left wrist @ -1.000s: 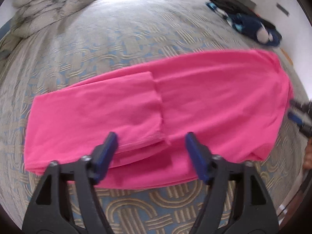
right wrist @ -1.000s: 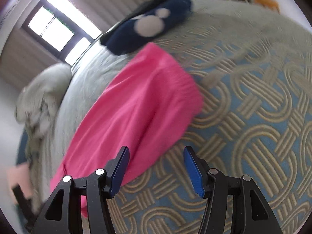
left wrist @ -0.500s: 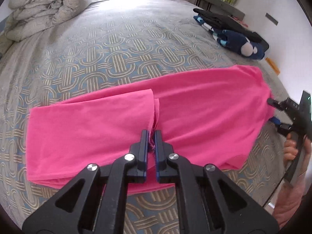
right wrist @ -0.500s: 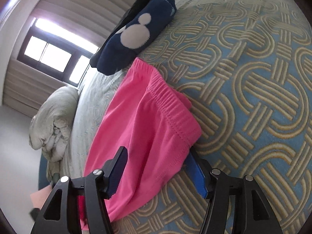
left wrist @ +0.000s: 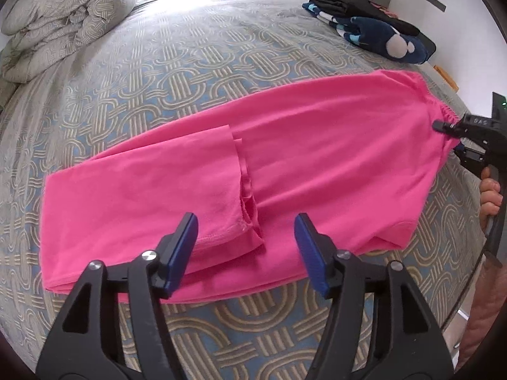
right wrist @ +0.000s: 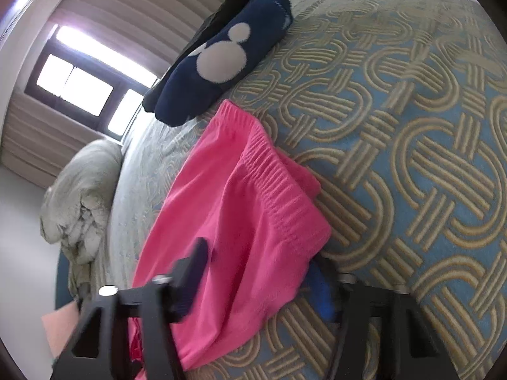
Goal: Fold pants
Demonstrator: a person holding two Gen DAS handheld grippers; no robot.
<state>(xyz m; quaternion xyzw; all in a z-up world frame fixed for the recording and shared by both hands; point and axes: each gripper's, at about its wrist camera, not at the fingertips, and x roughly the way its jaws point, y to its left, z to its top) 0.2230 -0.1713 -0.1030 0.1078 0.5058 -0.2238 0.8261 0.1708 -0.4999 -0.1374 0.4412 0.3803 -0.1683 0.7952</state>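
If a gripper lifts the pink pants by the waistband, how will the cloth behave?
The pink pants look thin and floppy, so they would probably sag and drape. The folded-over leg lies loose and may slide open. The gathered waistband looks thicker, likely a firmer hold.

Daylight floods in from a window (right wrist: 85,88) far ahead of both grippers, blown out to pure white. It leaves a glaring patch on the bedspread (left wrist: 202,6) well beyond the left gripper (left wrist: 245,237). Colours are bright, shadows soft and faint. Both fisheye views bend hard toward dark, vignetted corners. The left view is sharp; in the right view, the right gripper (right wrist: 263,275) is smeared with motion blur.
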